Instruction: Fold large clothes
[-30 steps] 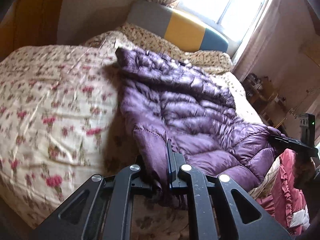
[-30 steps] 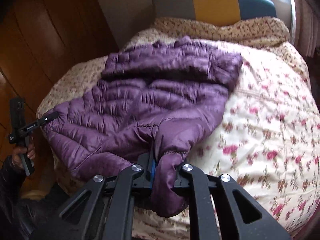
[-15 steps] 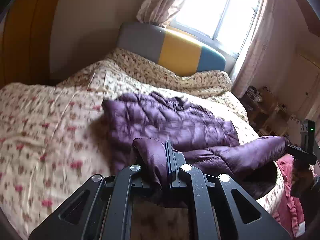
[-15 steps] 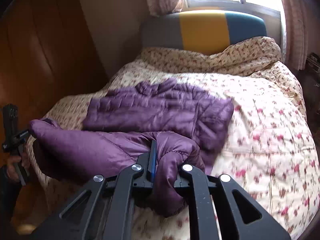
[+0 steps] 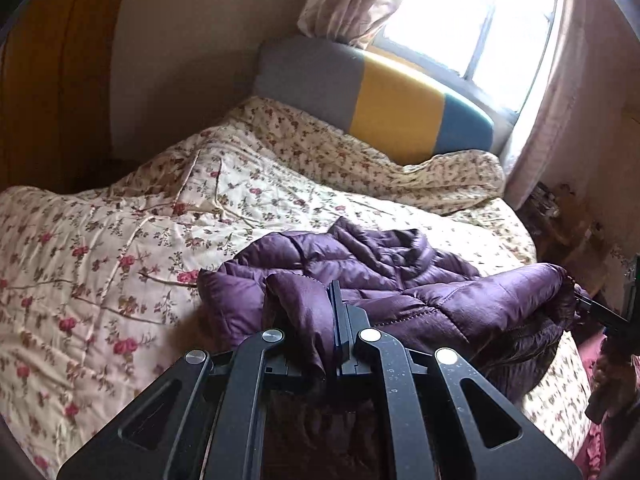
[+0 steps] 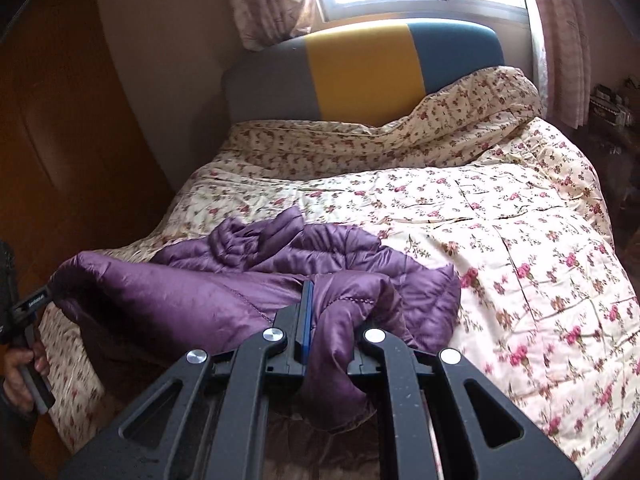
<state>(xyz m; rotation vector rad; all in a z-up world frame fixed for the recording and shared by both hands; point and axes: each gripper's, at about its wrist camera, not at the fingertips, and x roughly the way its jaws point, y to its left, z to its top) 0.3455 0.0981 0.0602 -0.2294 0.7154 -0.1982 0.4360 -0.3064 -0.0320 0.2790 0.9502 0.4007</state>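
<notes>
Left wrist view: the left tool (image 5: 334, 320) is clamped on the purple jacket (image 5: 400, 276); the right tool (image 6: 328, 320) clamps its other corner. The jacket lies bunched at 6 o'clock on the bed (image 6: 500, 220), its near edge raised; no neat fold is finished.

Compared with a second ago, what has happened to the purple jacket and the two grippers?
The purple jacket, spread flat over the quilt before, has been dragged toward the foot of the bed; its near edge now hangs stretched in the air between the left gripper and the right gripper, the rest bunched behind. Nothing was let go: both grippers stay shut on the jacket. Quilt and headboard are unchanged.
</notes>
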